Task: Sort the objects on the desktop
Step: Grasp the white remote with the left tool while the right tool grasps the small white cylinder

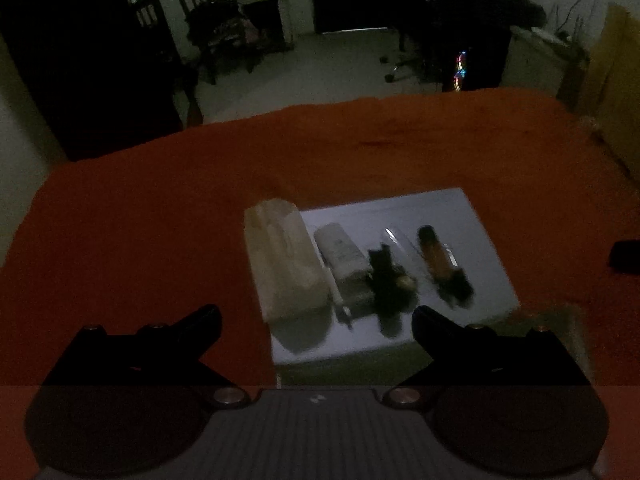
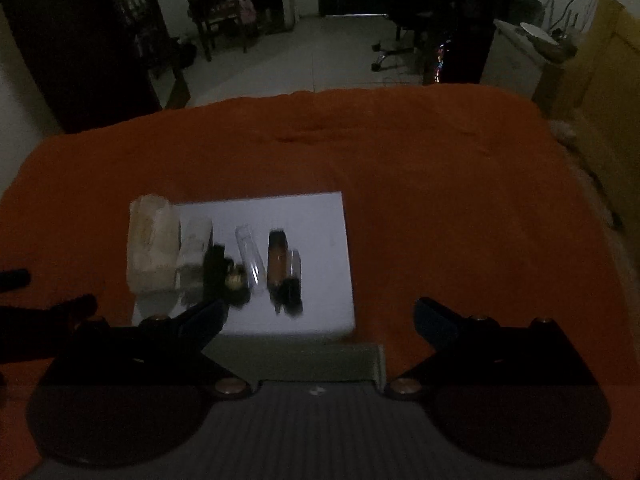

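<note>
orange cloth [image 2: 440,184] covers the table; on it a white tray [image 2: 316,216] holds a pale pouch [image 2: 152,240] at 9 o'clock and an amber bottle [image 2: 278,256] at 3. left gripper [image 1: 316,320] and right gripper [image 2: 320,312] both hover with jaws apart, holding nothing.

On a white tray [image 1: 460,216], a pale block [image 1: 284,260], white tube [image 1: 340,248] and amber vial [image 1: 438,258] lie side by side.

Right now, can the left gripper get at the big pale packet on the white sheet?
Probably yes. The left gripper is open and empty, with the packet just ahead between its fingers and nothing in front. A white tube lies close against the packet's right side, so closing there looks tight.
</note>
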Action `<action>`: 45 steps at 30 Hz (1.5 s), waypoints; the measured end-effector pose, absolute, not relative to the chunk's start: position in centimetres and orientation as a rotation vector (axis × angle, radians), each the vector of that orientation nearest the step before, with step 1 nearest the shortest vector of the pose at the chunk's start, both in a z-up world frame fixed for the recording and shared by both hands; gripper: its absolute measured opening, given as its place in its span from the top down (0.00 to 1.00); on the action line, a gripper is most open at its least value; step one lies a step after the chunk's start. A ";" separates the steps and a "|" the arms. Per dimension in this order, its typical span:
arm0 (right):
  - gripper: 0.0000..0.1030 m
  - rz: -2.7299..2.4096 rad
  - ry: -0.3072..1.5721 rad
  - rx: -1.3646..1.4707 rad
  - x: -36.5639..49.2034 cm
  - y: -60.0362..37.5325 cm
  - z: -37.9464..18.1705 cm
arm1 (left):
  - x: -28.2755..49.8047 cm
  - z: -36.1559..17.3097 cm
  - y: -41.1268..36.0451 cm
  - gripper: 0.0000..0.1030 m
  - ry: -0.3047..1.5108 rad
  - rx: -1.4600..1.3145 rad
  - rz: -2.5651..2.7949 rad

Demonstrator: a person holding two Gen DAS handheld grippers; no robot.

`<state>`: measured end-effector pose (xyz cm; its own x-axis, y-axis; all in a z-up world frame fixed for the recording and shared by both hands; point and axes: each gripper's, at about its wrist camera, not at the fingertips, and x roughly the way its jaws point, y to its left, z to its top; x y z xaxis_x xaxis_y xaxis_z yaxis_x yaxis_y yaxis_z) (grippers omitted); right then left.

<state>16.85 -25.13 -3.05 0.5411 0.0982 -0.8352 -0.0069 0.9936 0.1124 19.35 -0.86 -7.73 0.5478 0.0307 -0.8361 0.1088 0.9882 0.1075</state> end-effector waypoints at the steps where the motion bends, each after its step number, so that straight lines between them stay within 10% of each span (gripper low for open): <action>1: 0.00 0.064 0.995 0.114 17.9 -25.2 -3.5 | 20.3 -8.2 -0.8 0.00 0.999 0.150 -0.050; 32: 0.10 0.131 1.229 0.165 33.1 -25.7 -19.3 | 35.3 -20.5 0.1 0.01 1.299 -0.160 -0.089; 45: 0.27 0.173 1.243 0.072 34.3 -24.9 -20.9 | 37.8 -23.2 -1.2 0.25 1.343 -0.149 -0.029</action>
